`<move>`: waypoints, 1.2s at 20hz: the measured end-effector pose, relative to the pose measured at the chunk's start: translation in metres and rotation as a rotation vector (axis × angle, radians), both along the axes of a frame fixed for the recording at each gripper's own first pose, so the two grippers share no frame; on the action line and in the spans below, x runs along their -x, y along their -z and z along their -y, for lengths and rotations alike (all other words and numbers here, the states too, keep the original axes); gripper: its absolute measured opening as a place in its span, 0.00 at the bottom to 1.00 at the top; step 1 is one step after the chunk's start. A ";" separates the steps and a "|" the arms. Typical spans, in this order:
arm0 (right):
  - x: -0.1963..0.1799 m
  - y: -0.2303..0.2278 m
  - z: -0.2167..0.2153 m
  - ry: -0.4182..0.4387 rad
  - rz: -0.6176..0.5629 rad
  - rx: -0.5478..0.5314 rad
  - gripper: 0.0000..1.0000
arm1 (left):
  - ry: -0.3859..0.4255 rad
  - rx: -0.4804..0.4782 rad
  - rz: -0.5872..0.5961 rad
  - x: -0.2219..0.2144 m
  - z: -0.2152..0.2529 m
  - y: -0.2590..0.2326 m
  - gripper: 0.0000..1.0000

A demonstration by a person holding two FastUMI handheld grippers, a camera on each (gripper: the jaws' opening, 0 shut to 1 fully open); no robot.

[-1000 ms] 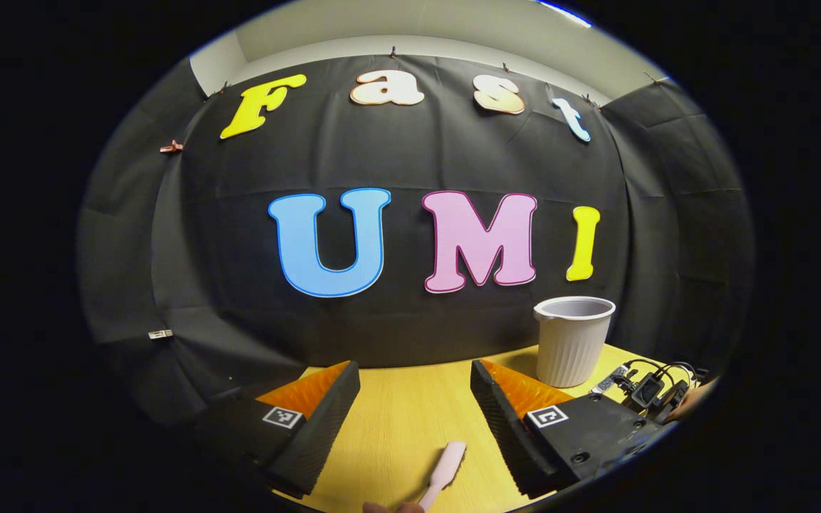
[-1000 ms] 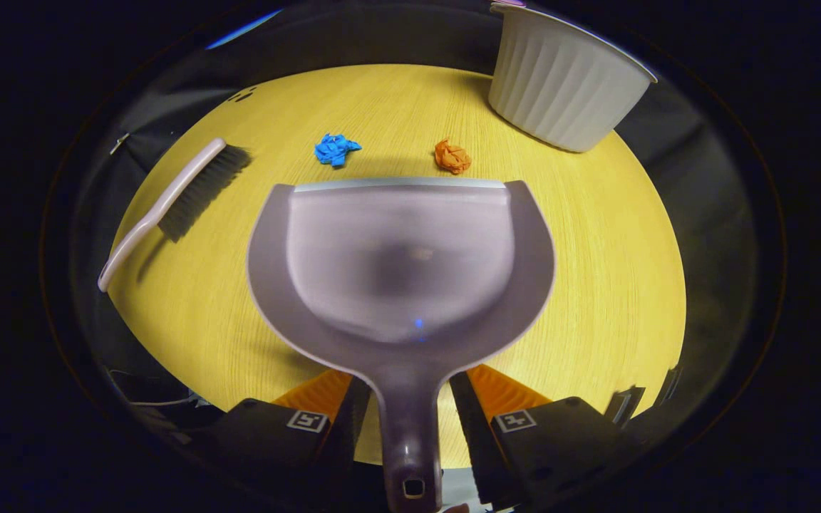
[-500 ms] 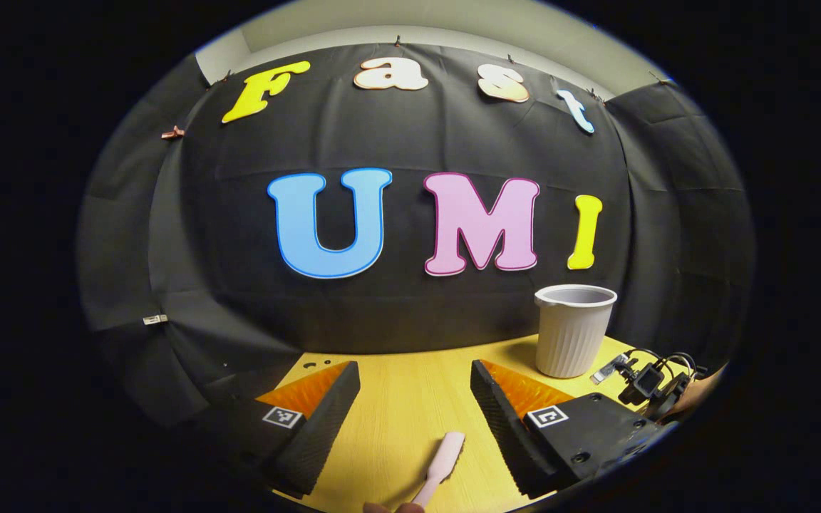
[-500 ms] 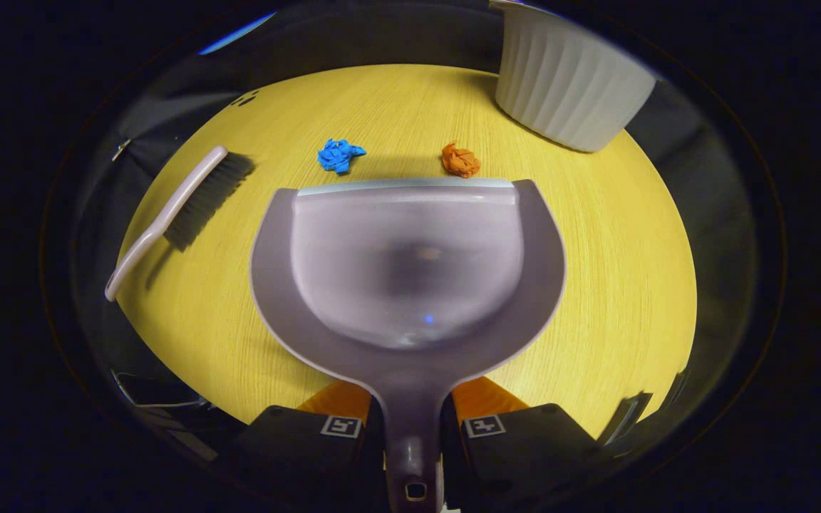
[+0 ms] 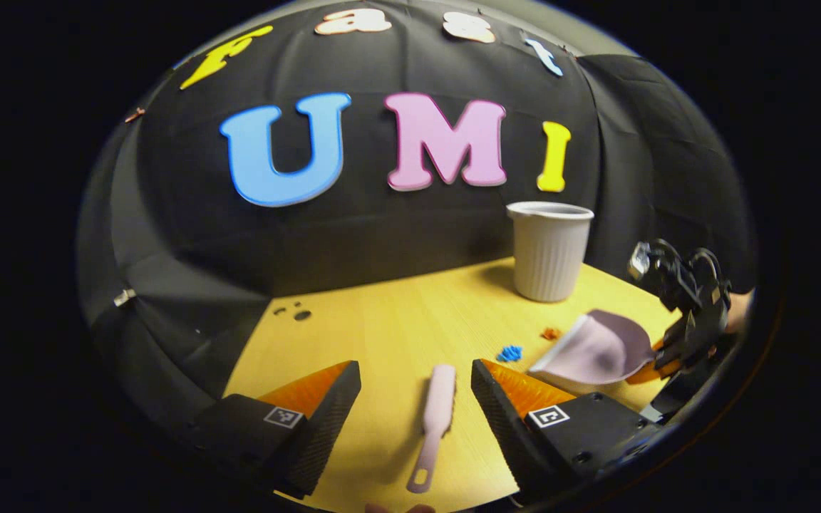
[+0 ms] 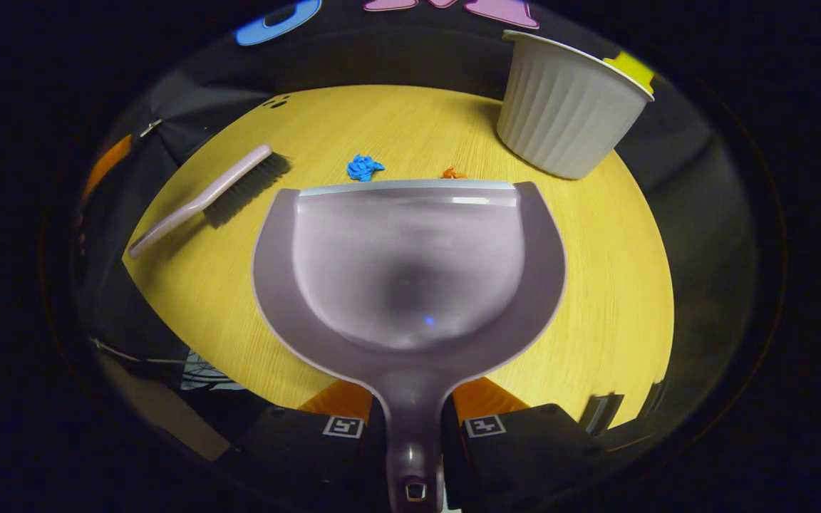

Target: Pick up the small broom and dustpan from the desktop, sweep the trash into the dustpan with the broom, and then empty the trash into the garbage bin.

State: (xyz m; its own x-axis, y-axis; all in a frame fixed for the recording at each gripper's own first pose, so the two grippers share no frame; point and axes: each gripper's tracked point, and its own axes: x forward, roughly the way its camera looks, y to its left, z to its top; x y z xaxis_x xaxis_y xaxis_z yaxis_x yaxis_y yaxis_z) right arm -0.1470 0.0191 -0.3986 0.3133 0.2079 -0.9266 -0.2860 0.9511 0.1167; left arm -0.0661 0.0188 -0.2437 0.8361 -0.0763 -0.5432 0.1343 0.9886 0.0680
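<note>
Since the earlier frame the left gripper (image 5: 416,399) has tipped down over the broom (image 5: 435,407), fingers apart astride its handle on the table (image 5: 382,328). The right gripper (image 6: 414,442) is clamped on the dustpan (image 6: 410,271), lifted near the scraps. Next, I judge: close on the broom.

Black cloth wall (image 5: 353,235) behind yellow wood-grain desktop (image 5: 382,320); cloth draped along desktop's left edge.
</note>
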 end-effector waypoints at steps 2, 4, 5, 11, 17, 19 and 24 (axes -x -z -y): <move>0.002 -0.010 0.002 -0.001 0.011 -0.025 0.37 | 0.047 -0.049 -0.074 0.001 0.003 0.027 0.97; 0.003 -0.018 0.008 -0.013 0.028 -0.029 0.36 | 0.084 -0.080 -0.158 0.000 0.006 0.056 0.97; 0.004 -0.022 0.012 -0.022 0.032 -0.026 0.36 | 0.090 -0.082 -0.198 -0.002 0.007 0.072 0.97; 0.014 -0.021 0.029 -0.046 0.015 -0.025 0.36 | 0.066 -0.107 -0.441 0.001 0.007 0.138 0.94; 0.030 -0.009 0.039 -0.082 -0.035 -0.023 0.36 | 0.057 -0.116 -0.568 -0.005 0.012 0.171 0.82; 0.031 -0.007 0.041 -0.084 -0.046 -0.027 0.36 | 0.054 -0.116 -0.605 -0.004 0.009 0.178 0.77; 0.029 -0.004 0.046 -0.109 -0.063 -0.034 0.36 | 0.028 -0.124 -0.662 -0.002 0.004 0.188 0.63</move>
State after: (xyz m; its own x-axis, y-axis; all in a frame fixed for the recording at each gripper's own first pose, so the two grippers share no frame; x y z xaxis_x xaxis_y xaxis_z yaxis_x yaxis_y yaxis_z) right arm -0.1758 -0.0267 -0.3949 0.2280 0.2693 -0.9357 -0.3788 0.9098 0.1695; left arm -0.0638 0.0149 -0.4322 0.3223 0.0026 -0.9466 0.2126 0.9743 0.0751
